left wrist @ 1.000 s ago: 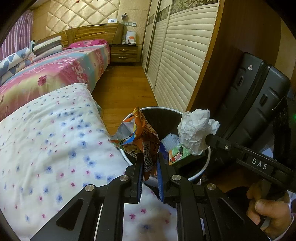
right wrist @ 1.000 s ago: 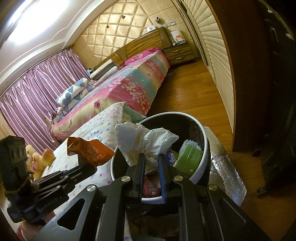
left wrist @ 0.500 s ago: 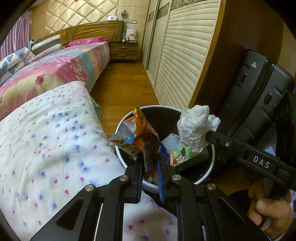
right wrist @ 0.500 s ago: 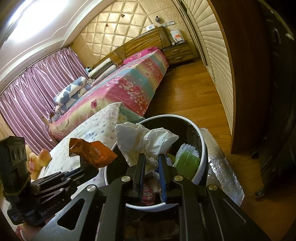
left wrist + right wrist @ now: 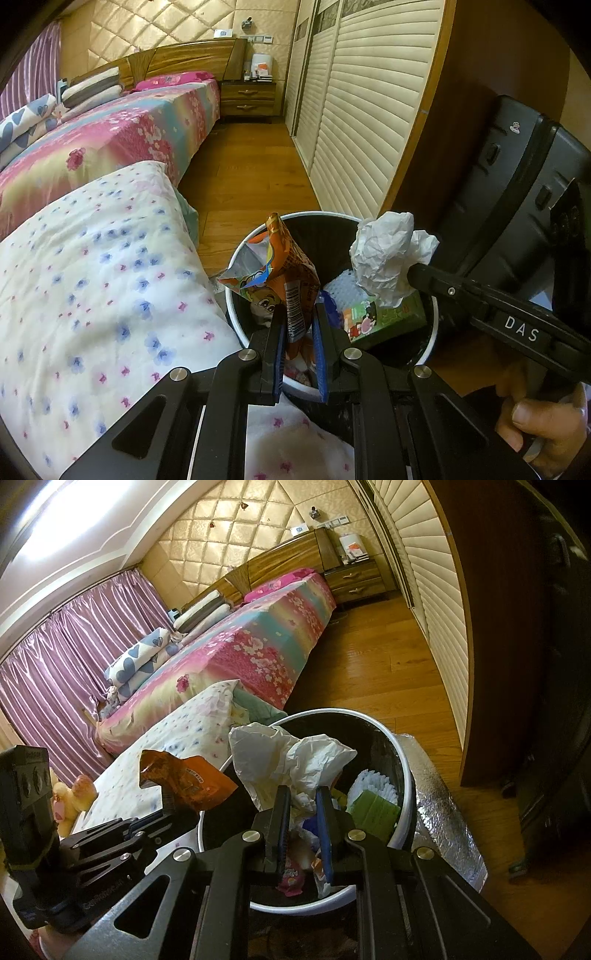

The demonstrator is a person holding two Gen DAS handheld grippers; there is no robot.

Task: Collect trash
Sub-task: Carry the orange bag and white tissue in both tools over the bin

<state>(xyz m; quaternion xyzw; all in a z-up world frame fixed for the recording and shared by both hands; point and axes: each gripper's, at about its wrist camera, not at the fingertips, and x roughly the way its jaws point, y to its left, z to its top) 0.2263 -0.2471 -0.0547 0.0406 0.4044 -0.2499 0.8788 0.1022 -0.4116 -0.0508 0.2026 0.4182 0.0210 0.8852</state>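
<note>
My left gripper (image 5: 298, 317) is shut on an orange snack wrapper (image 5: 284, 269), which stands up over the near left rim of a round black bin with a white rim (image 5: 236, 332). My right gripper (image 5: 303, 794) is shut on a crumpled white tissue (image 5: 284, 757) held above the same bin (image 5: 402, 771). In the left wrist view the tissue (image 5: 388, 254) hangs over the bin's right side on the right gripper's black fingers (image 5: 458, 291). The right wrist view shows the wrapper (image 5: 184, 779) at the left, above the bin's edge. Inside the bin lie a green packet (image 5: 373, 808) and other litter.
A white quilt with small flowers (image 5: 92, 295) lies left of the bin, and behind it a bed with a pink floral cover (image 5: 110, 136). A black suitcase (image 5: 517, 177) and louvred wardrobe doors (image 5: 362, 110) stand to the right. Wooden floor (image 5: 243, 177) runs between. A person's hand (image 5: 543, 417) grips the right tool.
Both grippers have crept slightly forward over the bin, which now sits a little nearer and lower in both views. The wrapper and the tissue are still held as before.
</note>
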